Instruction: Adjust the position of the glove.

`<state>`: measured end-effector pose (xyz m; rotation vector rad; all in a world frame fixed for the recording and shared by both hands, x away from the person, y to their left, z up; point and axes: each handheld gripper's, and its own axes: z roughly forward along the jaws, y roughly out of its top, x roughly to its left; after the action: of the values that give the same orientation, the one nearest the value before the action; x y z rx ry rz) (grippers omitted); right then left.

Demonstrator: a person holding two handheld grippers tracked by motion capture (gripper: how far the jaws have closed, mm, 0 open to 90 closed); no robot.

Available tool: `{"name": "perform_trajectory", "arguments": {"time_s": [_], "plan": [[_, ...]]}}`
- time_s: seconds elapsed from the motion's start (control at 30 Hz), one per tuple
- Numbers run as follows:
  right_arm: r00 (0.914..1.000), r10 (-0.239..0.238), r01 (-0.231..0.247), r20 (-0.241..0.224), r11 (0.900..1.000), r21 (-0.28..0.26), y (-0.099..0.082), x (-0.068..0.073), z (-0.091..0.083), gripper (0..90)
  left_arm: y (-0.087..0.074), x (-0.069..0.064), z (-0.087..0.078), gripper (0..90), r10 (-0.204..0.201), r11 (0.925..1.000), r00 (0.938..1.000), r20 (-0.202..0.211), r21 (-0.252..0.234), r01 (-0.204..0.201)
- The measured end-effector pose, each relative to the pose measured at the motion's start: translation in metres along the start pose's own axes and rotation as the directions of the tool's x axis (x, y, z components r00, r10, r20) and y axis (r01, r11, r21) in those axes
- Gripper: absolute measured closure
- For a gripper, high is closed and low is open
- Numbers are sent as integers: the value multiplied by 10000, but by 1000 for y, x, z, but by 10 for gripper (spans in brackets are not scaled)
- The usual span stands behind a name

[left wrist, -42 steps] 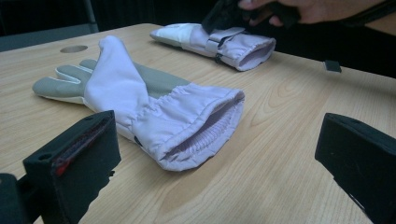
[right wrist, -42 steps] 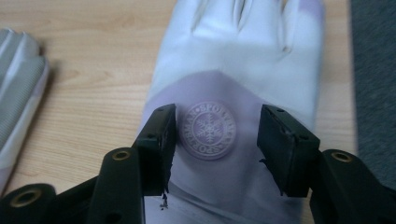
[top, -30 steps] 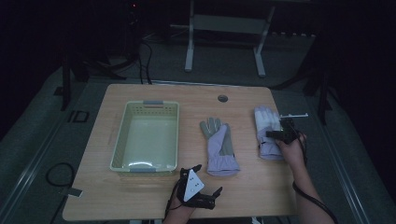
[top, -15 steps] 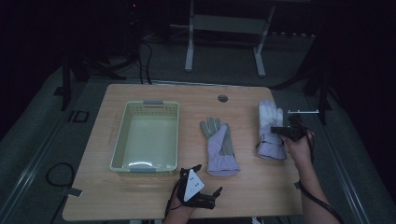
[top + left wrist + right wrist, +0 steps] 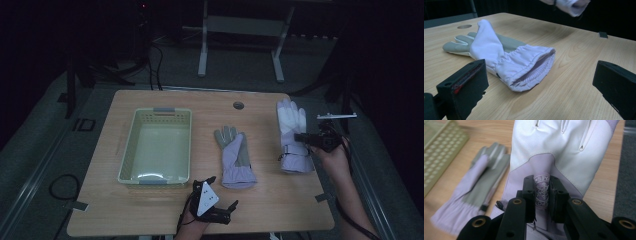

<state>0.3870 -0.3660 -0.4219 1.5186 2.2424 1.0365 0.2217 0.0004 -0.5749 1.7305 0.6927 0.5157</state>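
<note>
Presently the right gripper (image 5: 541, 195) is pinching a fold of the white glove (image 5: 292, 135) near its cuff, over the snowflake patch (image 5: 541, 191), its jaws having just been closing on the fabric. The glove is hanging at the table's right edge, long axis running fingers-away, cuff toward the person. The green basket (image 5: 156, 111) is lying well off to the left, beyond the second glove (image 5: 235, 157), which is resting flat between them. The left gripper (image 5: 207, 200) is standing open just short of that glove's cuff, nearer to the basket.
</note>
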Motion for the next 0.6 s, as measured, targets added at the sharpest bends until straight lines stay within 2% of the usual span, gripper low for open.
{"name": "perform_trajectory", "arguments": {"time_s": [0.1, 0.17, 0.3, 0.47, 0.5, 0.6], "plan": [[9998, -147, 147, -101, 9999, 6, -5, 10, -8, 775, 0, 0, 0, 2, 26, 10000, 10000, -24, -7, -26], [9996, -291, 291, -2, 9996, 71, -11, 16, -11, 774, 0, -1, 0, 2, 28, 10000, 10000, -37, -23, -28], [9996, -230, 227, 149, 9995, 234, -27, 19, -7, 773, 0, 0, -1, 2, 43, 10000, 10000, -45, -40, -43], [9998, 2, -14, 221, 9984, 566, -45, 12, 6, 772, 0, -1, 0, 2, 47, 10000, 10000, -22, -39, -47], [9990, 105, -141, 440, 9965, 825, -52, 6, 15, 771, 0, 0, -1, 2, 38, 10000, 10000, -24, -41, -38], [9978, 309, -372, 580, 9931, 1110, -58, -3, 29, 769, 0, 0, -1, 2, 47, 10000, 10000, -6, -24, -47]]}}
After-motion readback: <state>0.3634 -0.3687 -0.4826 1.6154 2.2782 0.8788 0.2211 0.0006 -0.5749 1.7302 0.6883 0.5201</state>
